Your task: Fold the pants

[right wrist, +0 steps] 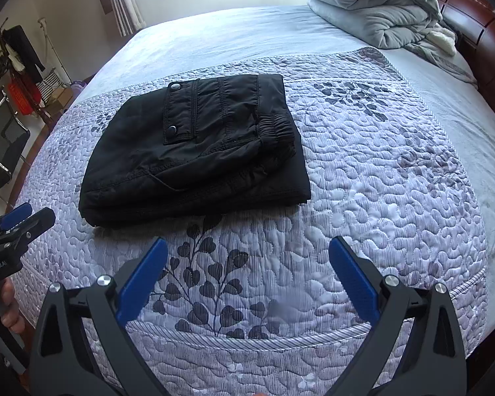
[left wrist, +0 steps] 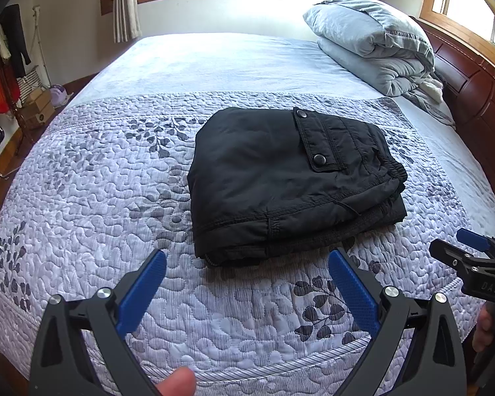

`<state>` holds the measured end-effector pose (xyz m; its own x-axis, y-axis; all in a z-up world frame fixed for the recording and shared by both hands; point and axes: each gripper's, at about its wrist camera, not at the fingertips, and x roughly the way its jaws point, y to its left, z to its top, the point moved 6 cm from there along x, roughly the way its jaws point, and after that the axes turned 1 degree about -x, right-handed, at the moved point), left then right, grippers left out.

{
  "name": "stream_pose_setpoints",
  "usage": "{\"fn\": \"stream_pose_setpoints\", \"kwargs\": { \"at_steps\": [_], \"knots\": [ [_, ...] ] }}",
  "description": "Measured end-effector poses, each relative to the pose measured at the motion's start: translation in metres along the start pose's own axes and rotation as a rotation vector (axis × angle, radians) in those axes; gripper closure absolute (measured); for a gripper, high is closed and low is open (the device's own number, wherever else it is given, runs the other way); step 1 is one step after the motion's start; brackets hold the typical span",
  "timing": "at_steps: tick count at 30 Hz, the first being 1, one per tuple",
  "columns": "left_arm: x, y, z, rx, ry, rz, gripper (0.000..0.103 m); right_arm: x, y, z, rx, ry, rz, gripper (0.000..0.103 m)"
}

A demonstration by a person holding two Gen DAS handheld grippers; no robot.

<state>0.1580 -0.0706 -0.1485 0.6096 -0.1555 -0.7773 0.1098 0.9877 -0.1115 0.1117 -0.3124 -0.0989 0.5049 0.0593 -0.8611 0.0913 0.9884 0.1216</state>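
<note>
Lying folded into a thick, roughly square bundle on the quilt (left wrist: 92, 178), the black pants (left wrist: 280, 181) rest near the middle of the bed (left wrist: 214, 62), with the elastic waistband bunched on the right side and the smooth folded edge on the left. No long axis stands out. A flap pocket with two snap buttons faces up. Several layers show along the near edge, slightly uneven. Bare quilt surrounds the bundle on all sides, with wide room to the right and toward the far end. Folded bedding (left wrist: 373, 43) sits well apart by the headboard. The left claw (left wrist: 247, 280) hangs open and empty just short of the bundle's near edge; the right claw (right wrist: 247, 264) is likewise spread wide, holding nothing, over the quilt.
</note>
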Motion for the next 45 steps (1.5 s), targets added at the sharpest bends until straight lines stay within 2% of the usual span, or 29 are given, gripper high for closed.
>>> {"fn": "stream_pose_setpoints", "kwargs": {
  "at_steps": [36,41,45],
  "knots": [
    [-0.023,-0.007,0.013,0.024,-0.066,-0.011,0.004,0.008,0.004,0.002,-0.029,0.012,0.001,0.005],
    [-0.026,-0.006,0.013,0.003,-0.08,-0.053,0.004,0.009,0.005,0.001,-0.028,0.016,-0.001,0.005],
    [-0.023,-0.002,0.014,-0.015,-0.076,-0.025,0.004,0.011,0.003,0.001,-0.022,0.022,-0.002,0.005]
  ]
}}
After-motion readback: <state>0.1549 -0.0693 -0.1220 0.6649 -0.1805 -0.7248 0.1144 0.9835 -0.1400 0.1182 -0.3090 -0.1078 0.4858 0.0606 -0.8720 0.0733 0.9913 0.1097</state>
